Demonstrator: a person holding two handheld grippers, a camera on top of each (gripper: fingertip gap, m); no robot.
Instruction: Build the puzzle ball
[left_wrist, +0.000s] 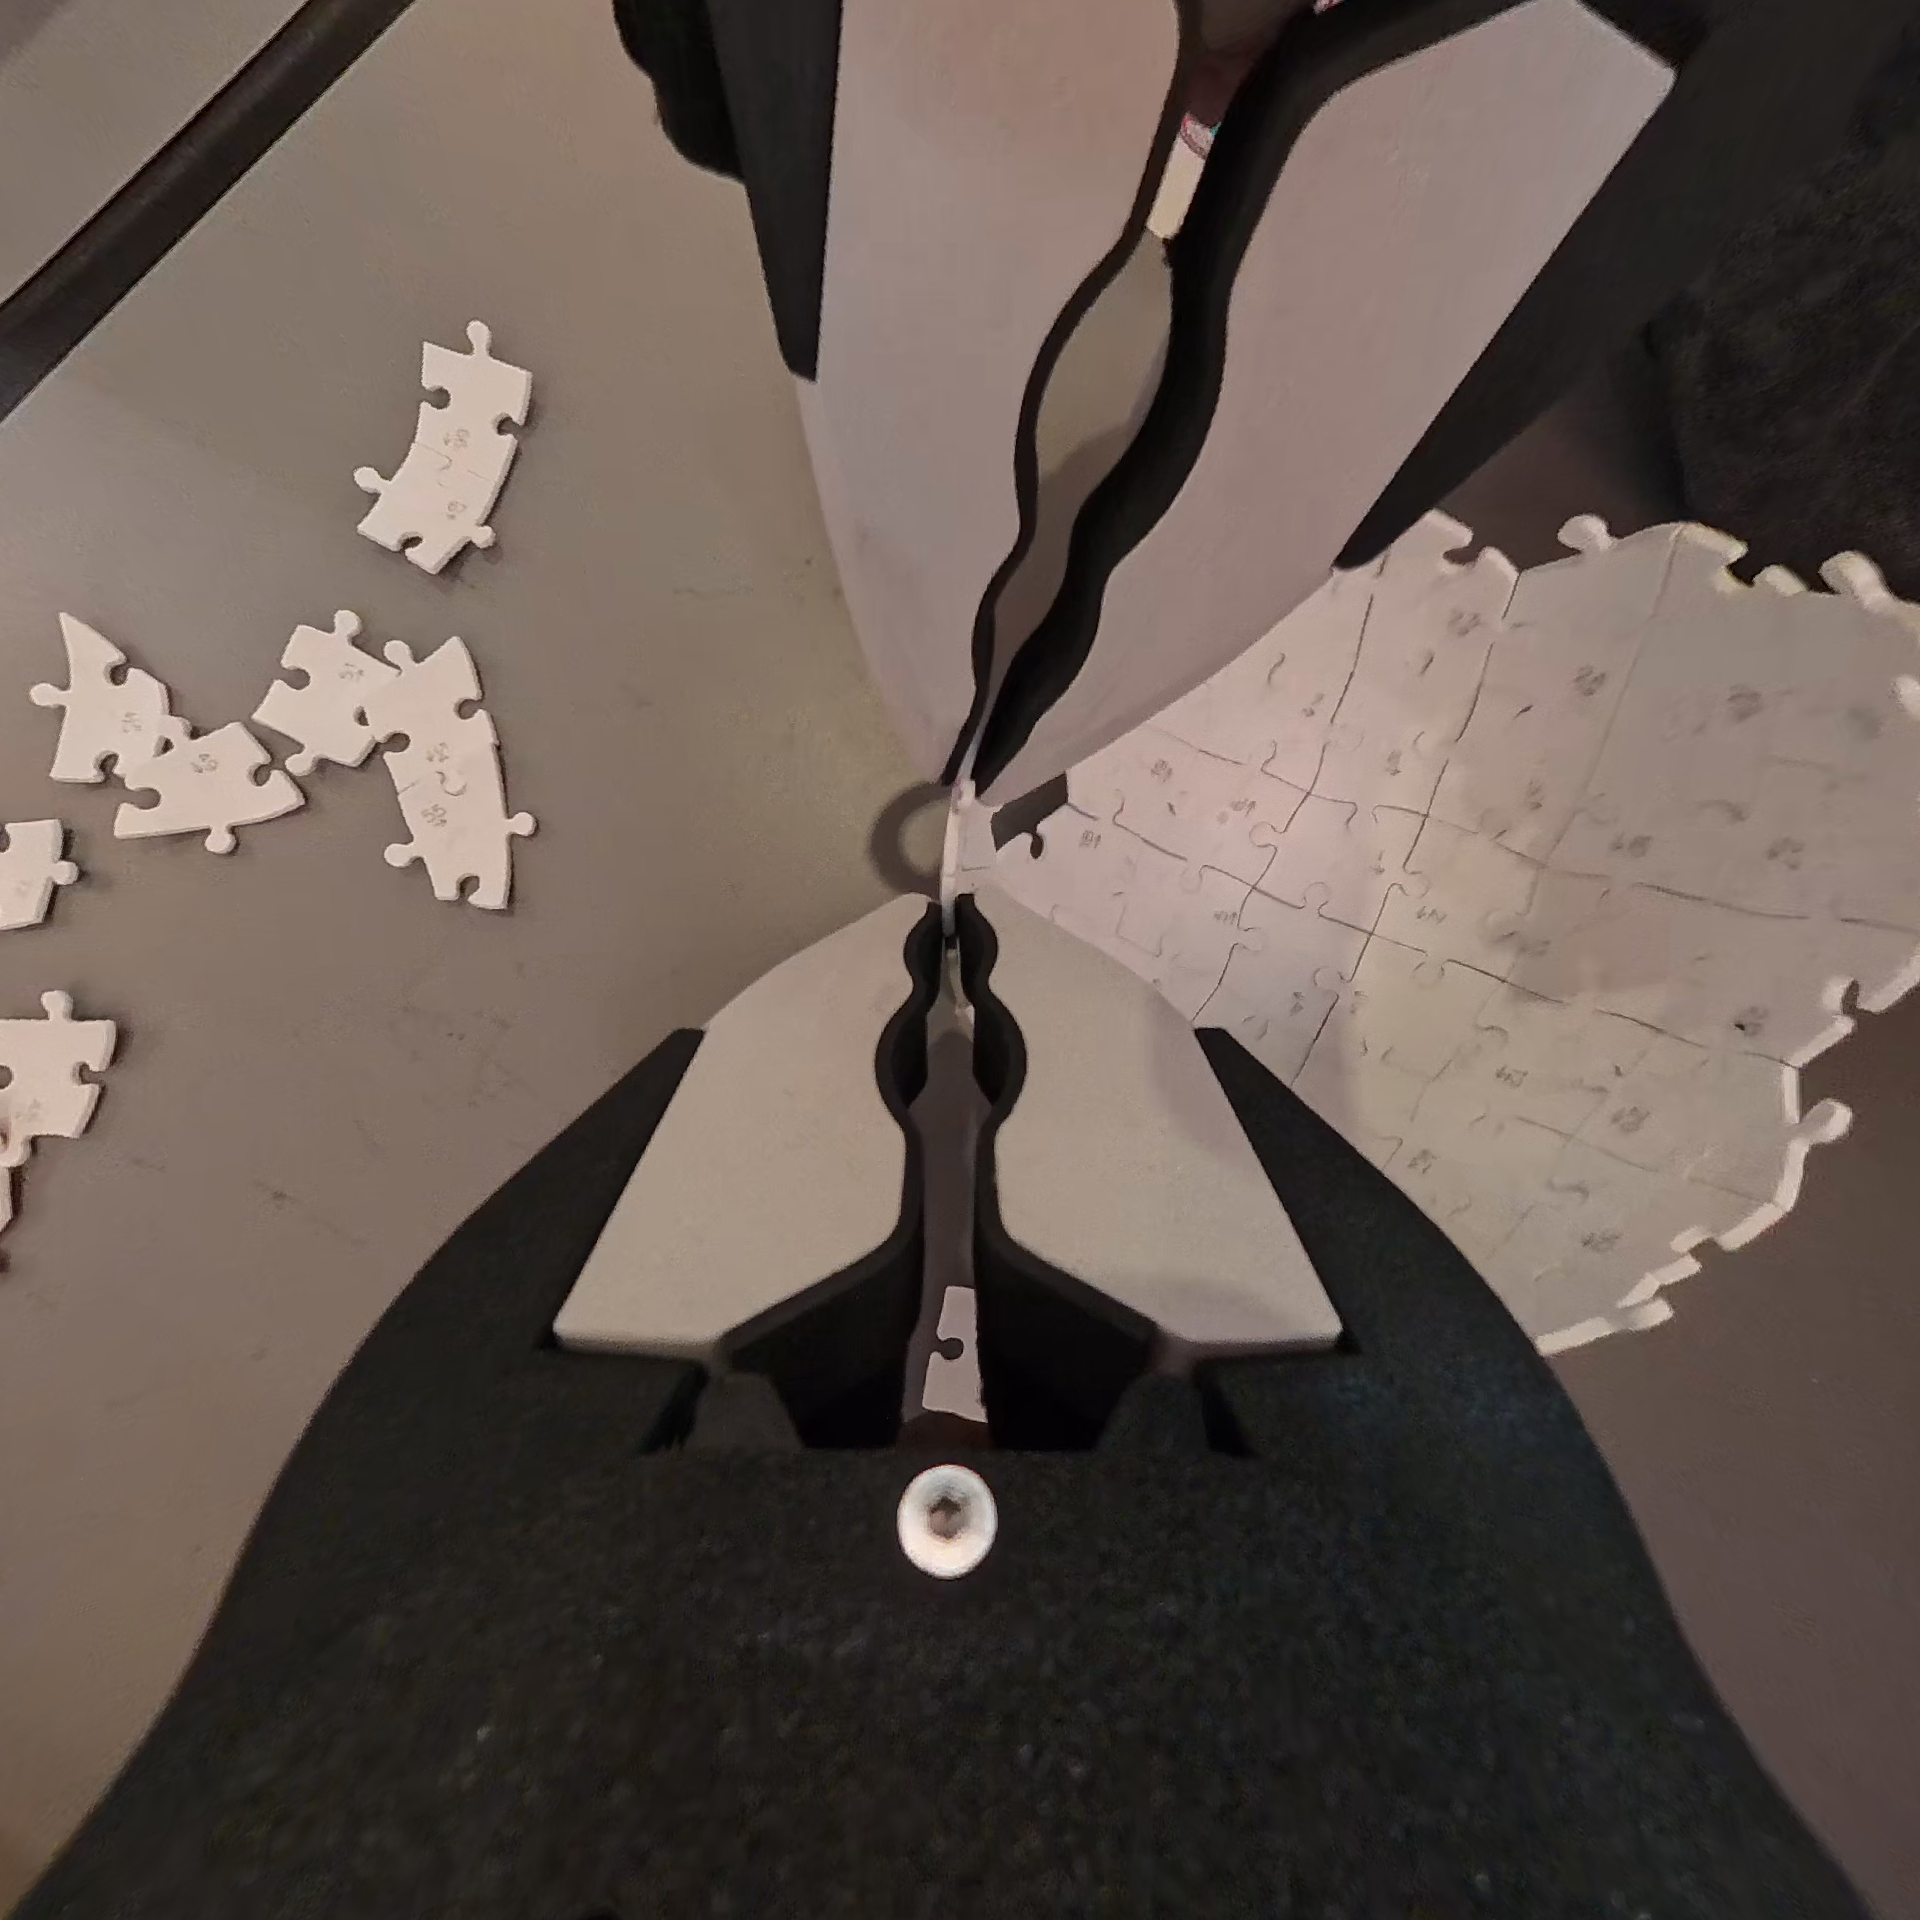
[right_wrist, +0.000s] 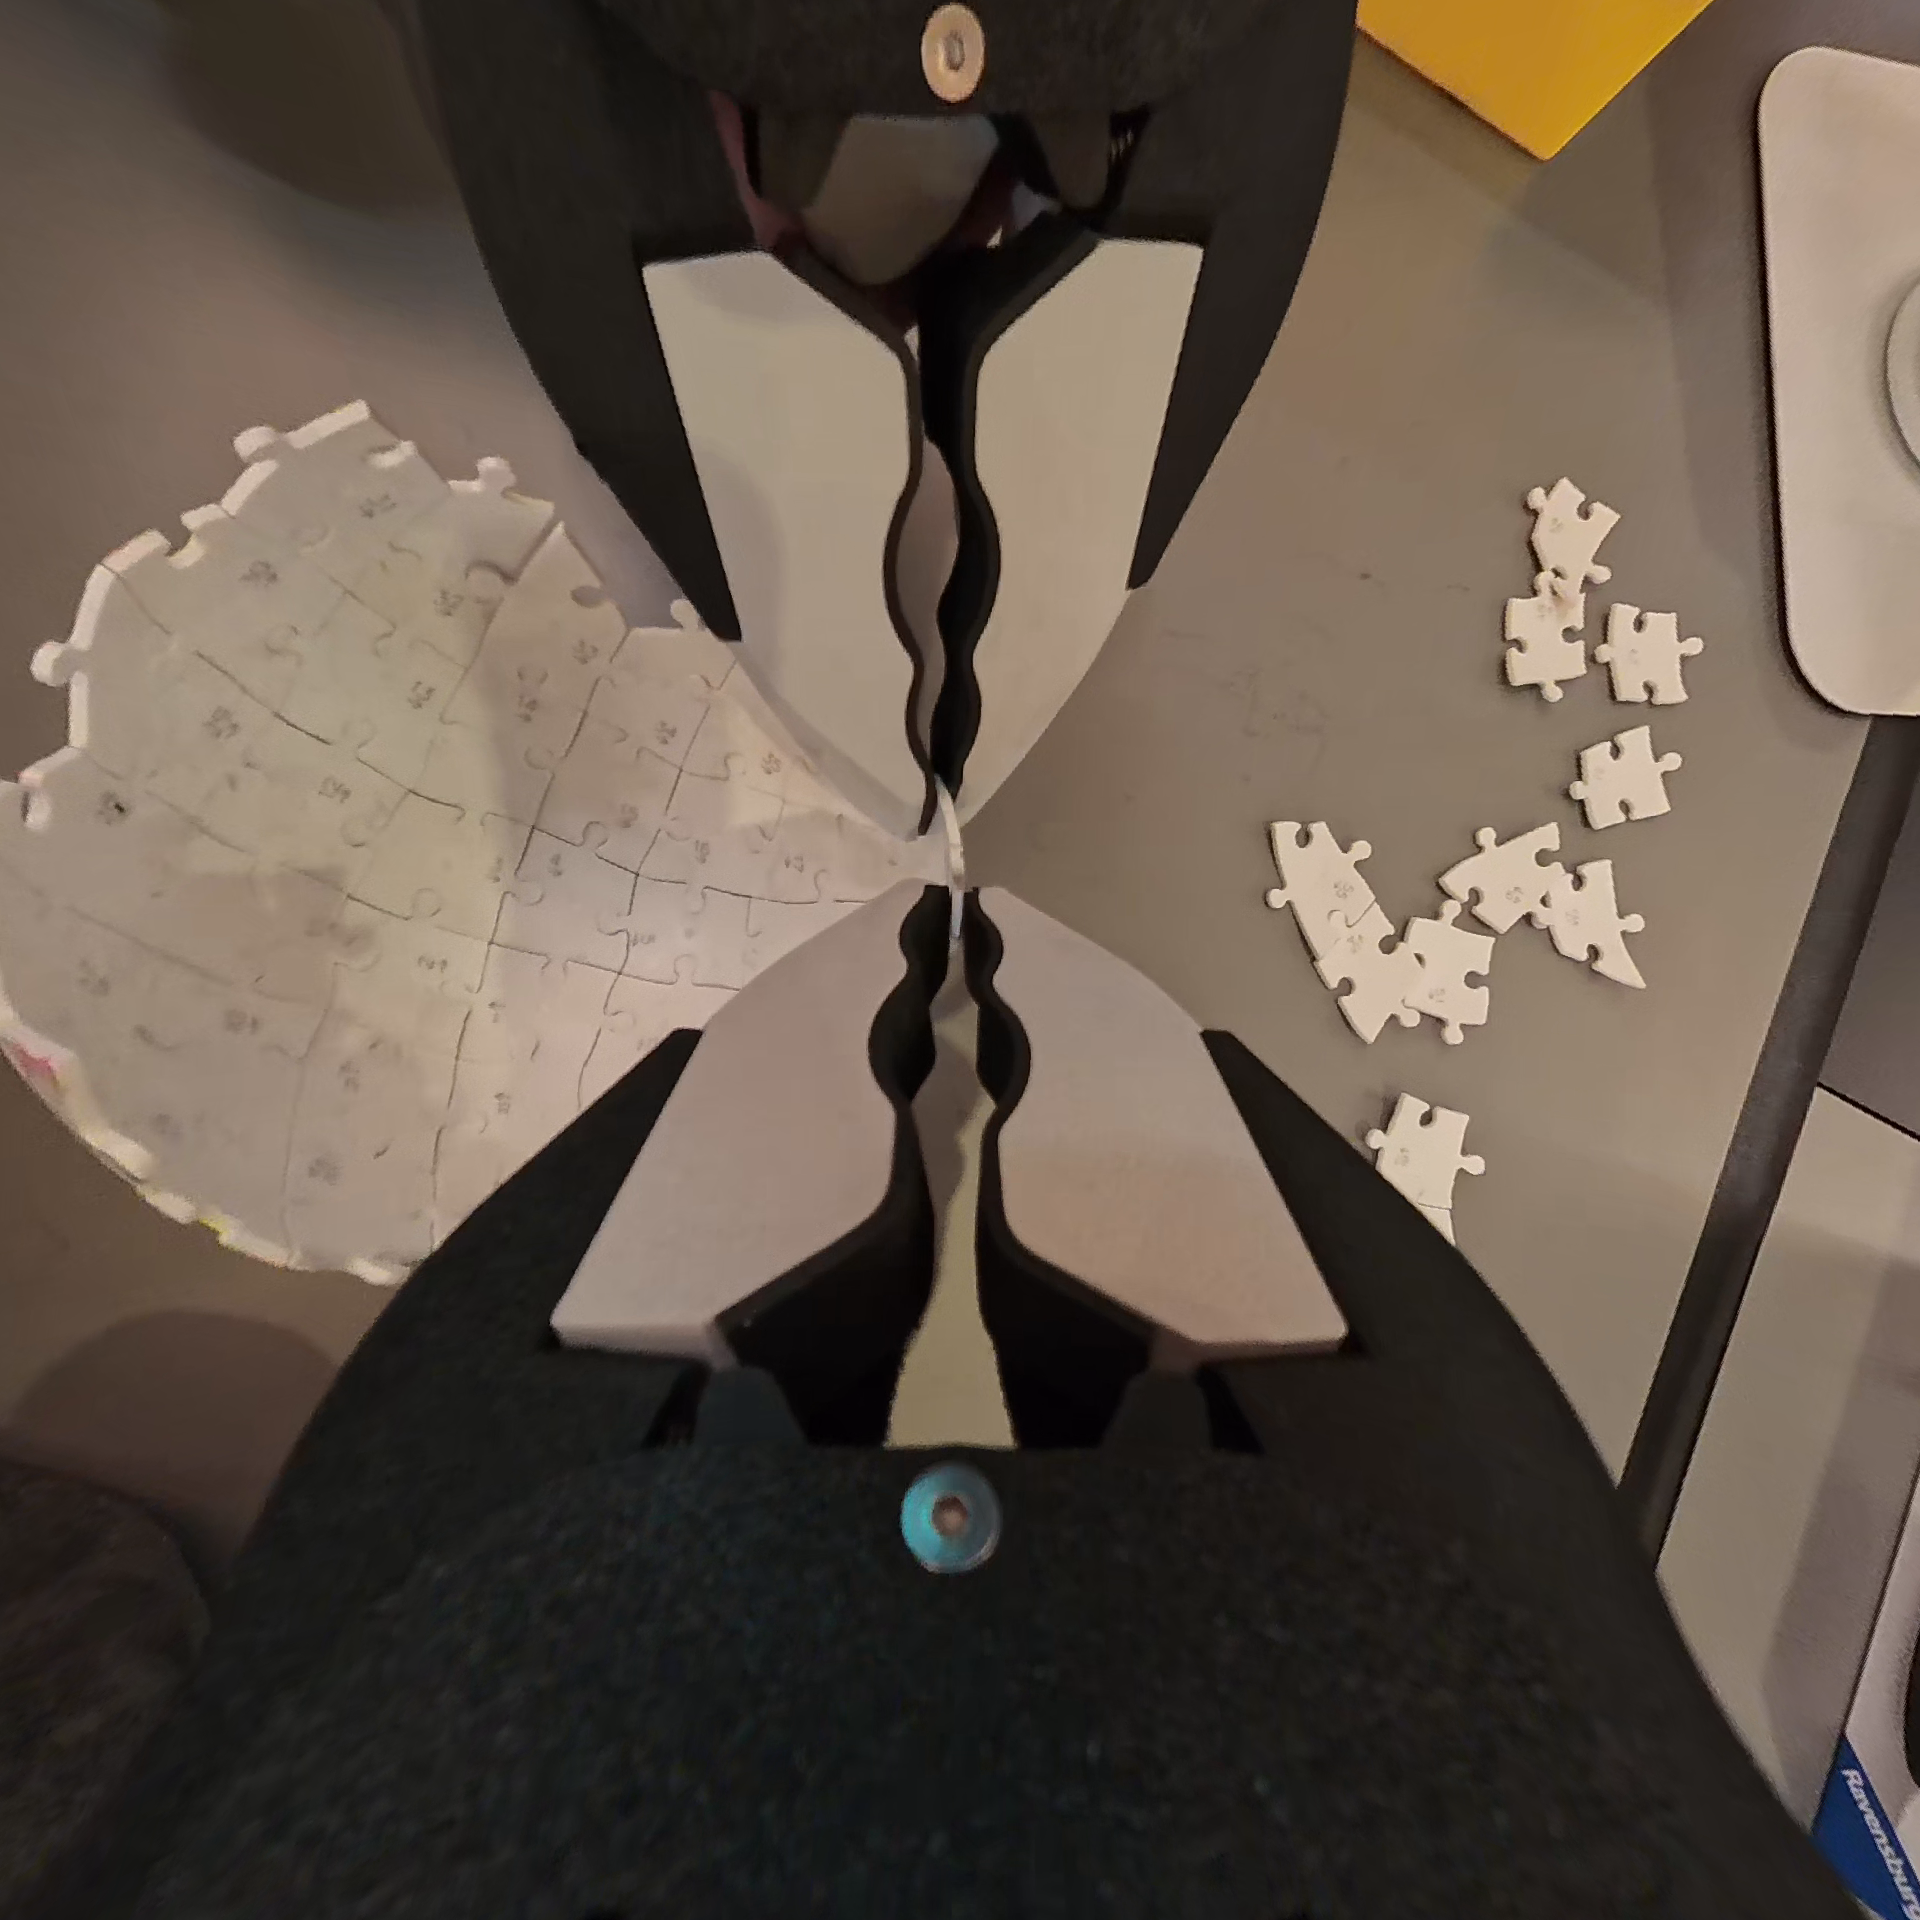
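Meeting tip to tip, the left gripper (left_wrist: 951, 920) and right gripper (right_wrist: 951, 904) both pinch the rim of the half-built puzzle ball (left_wrist: 1455, 904), likely pressing a seam home; it sits on the grey table (left_wrist: 623, 1039), loose pieces (right_wrist: 1455, 914) waiting beside.

We meet tip to tip over the table (right_wrist: 1299, 665), left gripper (left_wrist: 951, 920) facing right gripper (right_wrist: 951, 904), with the part-built ball shell (right_wrist: 343, 852) on one side and loose pieces (right_wrist: 1455, 925) on the other.
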